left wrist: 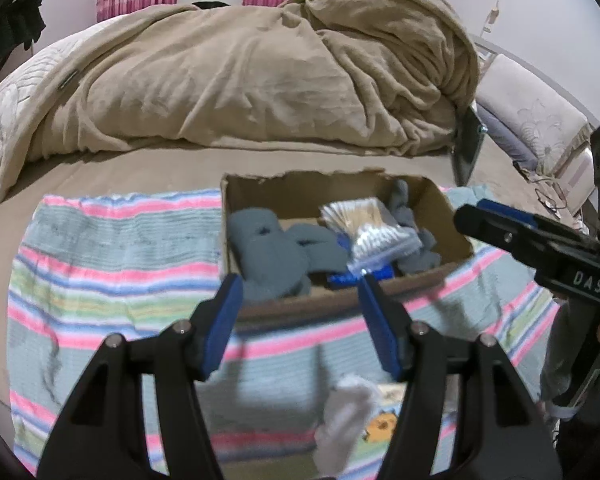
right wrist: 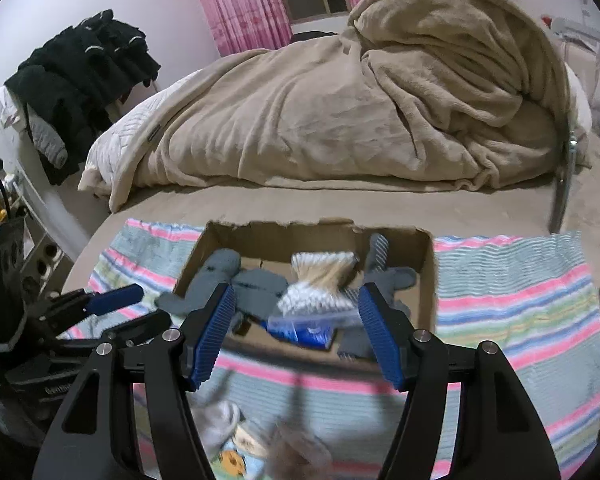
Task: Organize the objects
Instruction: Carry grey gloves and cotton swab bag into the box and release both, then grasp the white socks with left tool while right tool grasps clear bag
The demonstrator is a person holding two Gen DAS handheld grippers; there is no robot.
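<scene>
Left wrist: cardboard box (left wrist: 440, 200) beyond spread, empty left tongs (left wrist: 300, 300).

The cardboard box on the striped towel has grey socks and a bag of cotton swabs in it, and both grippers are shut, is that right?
Not quite: both grippers are open. The left wrist view shows the left gripper spread wide and empty; the right gripper likewise. The cardboard box on the striped towel does hold grey socks and cotton swabs.

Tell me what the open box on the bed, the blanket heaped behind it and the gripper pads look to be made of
The box looks like brown corrugated cardboard, matte, its back edge torn ragged. The blanket looks like tan plush fleece, with soft rounded folds and a faint sheen. The right gripper has blue ribbed finger pads, probably rubber or soft plastic, though the look leaves that open.
</scene>
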